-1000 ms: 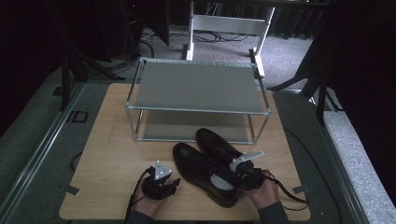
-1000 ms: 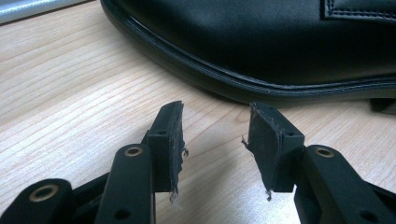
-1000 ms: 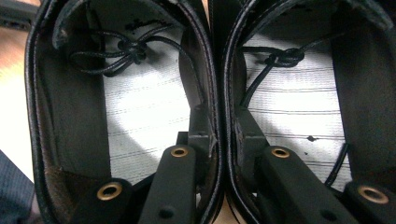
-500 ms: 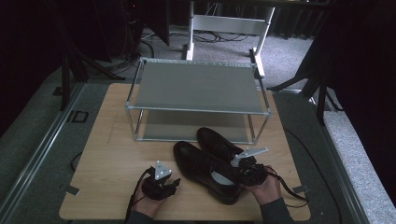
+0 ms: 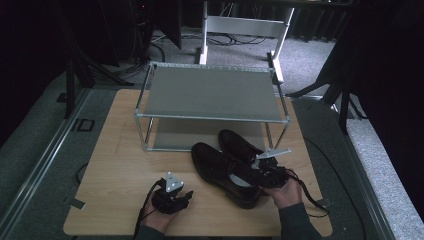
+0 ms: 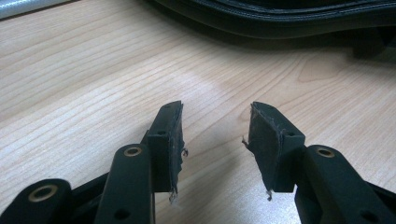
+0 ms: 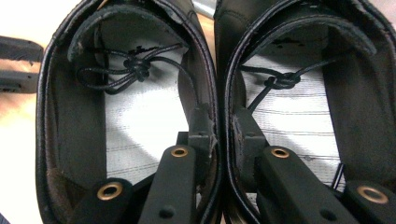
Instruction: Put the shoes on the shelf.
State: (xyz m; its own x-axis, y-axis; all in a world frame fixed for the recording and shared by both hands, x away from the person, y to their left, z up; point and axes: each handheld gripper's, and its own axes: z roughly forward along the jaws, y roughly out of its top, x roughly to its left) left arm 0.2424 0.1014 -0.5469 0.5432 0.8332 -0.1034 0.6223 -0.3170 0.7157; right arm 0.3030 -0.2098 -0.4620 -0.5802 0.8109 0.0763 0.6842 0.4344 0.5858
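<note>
Pair of black leather lace-up shoes point(image 5: 230, 162) lies side by side on the light wooden table point(image 5: 115, 165), toes pointing toward the grey two-shelf metal rack point(image 5: 212, 95), the farther toe just under its lower edge. Right gripper point(image 7: 223, 126) pinches the two touching inner collars together, one jaw inside each shoe. Left gripper point(image 6: 215, 126) rests low over bare wood near the shoes, jaws well apart, holding nothing.

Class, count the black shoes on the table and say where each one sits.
2. The near shoe lies mid-table; the far shoe lies beside it, toe toward the shelf rack. The right claw pinches their adjoining inner walls together.
</note>
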